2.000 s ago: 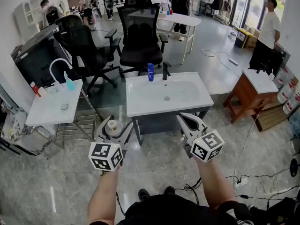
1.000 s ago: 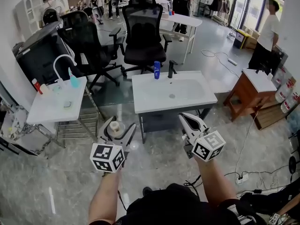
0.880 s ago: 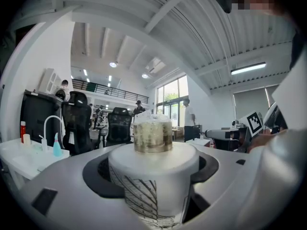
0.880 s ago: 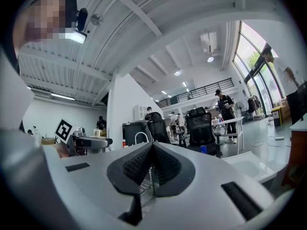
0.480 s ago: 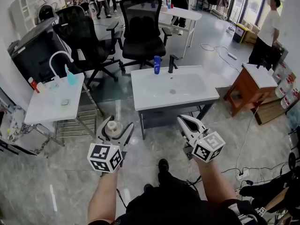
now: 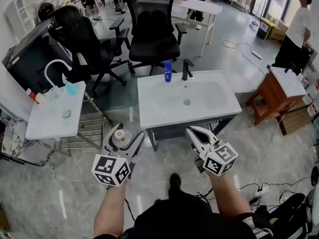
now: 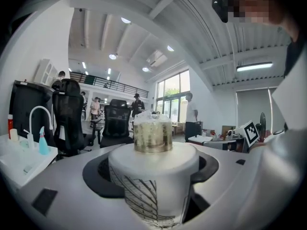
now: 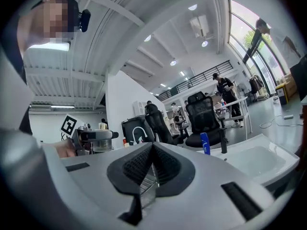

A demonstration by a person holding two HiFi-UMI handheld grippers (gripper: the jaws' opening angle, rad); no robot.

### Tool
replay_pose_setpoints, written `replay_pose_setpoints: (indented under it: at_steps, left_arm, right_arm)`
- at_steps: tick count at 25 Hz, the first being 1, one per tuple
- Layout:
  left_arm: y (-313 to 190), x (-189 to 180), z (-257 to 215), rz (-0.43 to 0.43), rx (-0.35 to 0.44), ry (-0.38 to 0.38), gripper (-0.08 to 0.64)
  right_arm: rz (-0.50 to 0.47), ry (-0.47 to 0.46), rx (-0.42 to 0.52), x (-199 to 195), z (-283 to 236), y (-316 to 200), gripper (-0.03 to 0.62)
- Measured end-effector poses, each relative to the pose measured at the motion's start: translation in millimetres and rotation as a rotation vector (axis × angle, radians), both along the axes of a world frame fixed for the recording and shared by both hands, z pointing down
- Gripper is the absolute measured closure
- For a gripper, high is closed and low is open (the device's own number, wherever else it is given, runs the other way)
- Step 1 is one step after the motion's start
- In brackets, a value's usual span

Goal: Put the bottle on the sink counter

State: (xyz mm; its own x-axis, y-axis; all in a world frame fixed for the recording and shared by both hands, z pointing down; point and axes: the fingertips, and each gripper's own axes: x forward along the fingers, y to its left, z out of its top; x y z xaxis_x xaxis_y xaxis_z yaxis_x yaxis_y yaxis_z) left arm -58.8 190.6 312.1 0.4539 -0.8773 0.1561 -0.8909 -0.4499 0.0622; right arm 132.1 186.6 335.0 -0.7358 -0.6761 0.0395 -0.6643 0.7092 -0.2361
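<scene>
My left gripper [image 6: 124, 134] is shut on a white bottle [image 6: 119, 136] with a gold cap, held upright at the lower left of the head view. In the left gripper view the bottle [image 7: 152, 176] fills the space between the jaws, which press on its sides. My right gripper [image 6: 191, 130] hangs at the lower right, shut with nothing in it; its ribbed pads [image 8: 144, 164] meet in the right gripper view. The white sink counter [image 6: 149, 114] stands just beyond both grippers, its near edge a short way ahead of them.
A blue bottle [image 6: 168, 71] and a black tap [image 6: 186, 68] stand at the sink's back edge. A smaller white sink [image 6: 50, 121] is at the left, black office chairs [image 6: 152, 31] behind, a wooden cabinet [image 6: 271, 101] and a person [image 6: 299, 24] at the right.
The sink counter has come nearer and lower in the head view as the person steps toward it. Both grippers keep their pose, the left still shut on the bottle.
</scene>
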Motion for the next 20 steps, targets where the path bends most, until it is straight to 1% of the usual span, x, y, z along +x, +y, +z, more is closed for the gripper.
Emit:
replay_pose_setpoints:
  at_steps: [4, 8, 16, 20]
  left_arm:
    - [-40, 18, -10, 0.005, 0.010, -0.010, 0.209]
    - [-64, 33, -22, -0.011, 0.025, -0.017, 0.209]
    - [-95, 47, -31, -0.007, 0.034, -0.007, 0.209]
    - [-115, 47, -26, 0.001, 0.029, 0.000, 0.209]
  right_arm:
    - [-0.020, -0.015, -0.004, 18, 4, -42, 0.578]
    - [-0.038, -0.007, -0.021, 34, 7, -70, 0.578]
    - [-0.026, -0.032, -0.032, 54, 4, -101, 0.578]
    - [-0.021, -0.045, -0.056, 54, 9, -116, 0.578]
